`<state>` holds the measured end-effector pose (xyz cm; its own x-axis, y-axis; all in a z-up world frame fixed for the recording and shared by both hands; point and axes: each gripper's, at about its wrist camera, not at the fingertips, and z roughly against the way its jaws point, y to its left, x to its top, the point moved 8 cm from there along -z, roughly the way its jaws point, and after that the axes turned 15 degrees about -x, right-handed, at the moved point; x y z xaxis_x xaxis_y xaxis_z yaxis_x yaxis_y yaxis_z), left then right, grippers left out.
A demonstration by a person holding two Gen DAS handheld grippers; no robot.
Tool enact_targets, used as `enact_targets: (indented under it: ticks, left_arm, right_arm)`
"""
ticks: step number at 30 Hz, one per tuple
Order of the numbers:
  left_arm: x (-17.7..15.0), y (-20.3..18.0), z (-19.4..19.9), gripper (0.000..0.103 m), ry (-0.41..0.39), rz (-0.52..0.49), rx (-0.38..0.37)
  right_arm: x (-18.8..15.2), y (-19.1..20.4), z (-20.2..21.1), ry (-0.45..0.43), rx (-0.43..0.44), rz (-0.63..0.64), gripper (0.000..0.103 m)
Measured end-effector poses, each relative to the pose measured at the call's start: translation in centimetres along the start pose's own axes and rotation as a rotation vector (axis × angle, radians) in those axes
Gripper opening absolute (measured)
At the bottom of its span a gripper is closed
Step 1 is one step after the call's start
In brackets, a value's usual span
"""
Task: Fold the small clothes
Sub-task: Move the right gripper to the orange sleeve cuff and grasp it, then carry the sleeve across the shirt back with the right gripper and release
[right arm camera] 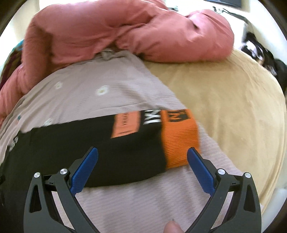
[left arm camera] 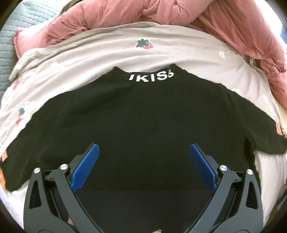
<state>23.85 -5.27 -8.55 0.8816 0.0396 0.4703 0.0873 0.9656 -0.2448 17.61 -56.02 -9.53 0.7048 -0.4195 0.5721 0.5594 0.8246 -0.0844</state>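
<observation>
A small black sweater (left arm camera: 143, 114) lies spread flat on a beige strawberry-print sheet (left arm camera: 100, 53), neck away from me, with white letters at the collar (left arm camera: 151, 77) and both sleeves out to the sides. My left gripper (left arm camera: 143, 154) is open and empty, hovering over the sweater's lower body. In the right wrist view, one black sleeve (right arm camera: 100, 148) ends in an orange ribbed cuff (right arm camera: 179, 139) beside an orange patch (right arm camera: 125, 123). My right gripper (right arm camera: 142, 157) is open and empty, its fingers straddling the sleeve end just before the cuff.
A bunched pink quilt (left arm camera: 161, 14) lies along the far edge, also in the right wrist view (right arm camera: 125, 32). A tan blanket (right arm camera: 224, 100) covers the bed to the right. A grey quilted cover (left arm camera: 10, 35) shows at far left. Dark clutter (right arm camera: 260, 52) sits at far right.
</observation>
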Motion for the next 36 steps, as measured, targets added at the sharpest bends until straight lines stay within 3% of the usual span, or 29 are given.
enact_targets:
  ticks: [7, 8, 9, 15, 16, 18, 20, 23, 28, 36]
  left_arm:
    - [1.1, 0.7, -1.6, 0.094, -0.046, 0.01, -0.015]
    - [0.9, 1.1, -1.8, 0.094, -0.056, 0.014, -0.011]
    - [0.8, 1.4, -1.9, 0.094, -0.057, 0.013, -0.004]
    - [0.2, 3.2, -2.4, 0.094, -0.07, 0.031, 0.013]
    - [0.1, 3.4, -2.4, 0.094, -0.075, 0.034, 0.012]
    - [0.0, 3.8, -2.2, 0.094, -0.087, 0.036, 0.015]
    - [-0.1, 4.0, -1.8, 0.094, -0.098, 0.037, 0.013]
    - [-0.1, 4.4, -1.0, 0.094, -0.124, 0.032, 0.008]
    - [0.1, 5.0, -0.1, 0.094, -0.148, 0.05, -0.012]
    - [-0.2, 5.8, 1.5, 0.094, -0.189, 0.061, -0.02]
  right_arm:
    - [0.7, -1.7, -2.7, 0.056, 0.002, -0.031, 0.098]
    - [0.8, -1.8, -2.8, 0.057, 0.004, -0.031, 0.092]
    - [0.9, -1.9, -3.1, 0.062, 0.003, -0.03, 0.08]
    - [1.6, -1.6, -4.9, 0.083, 0.024, -0.033, 0.075]
    - [1.8, -1.6, -5.0, 0.082, 0.026, -0.034, 0.071]
    - [2.2, -1.7, -4.6, 0.071, 0.039, -0.045, 0.047]
    - [2.5, -1.4, -4.2, 0.071, 0.082, -0.048, 0.029]
    - [2.9, -0.8, -2.4, 0.03, 0.09, -0.011, 0.018]
    - [3.9, 0.8, 1.3, -0.044, 0.105, 0.017, 0.016]
    - [5.0, 1.4, 4.1, -0.123, -0.021, 0.054, 0.016]
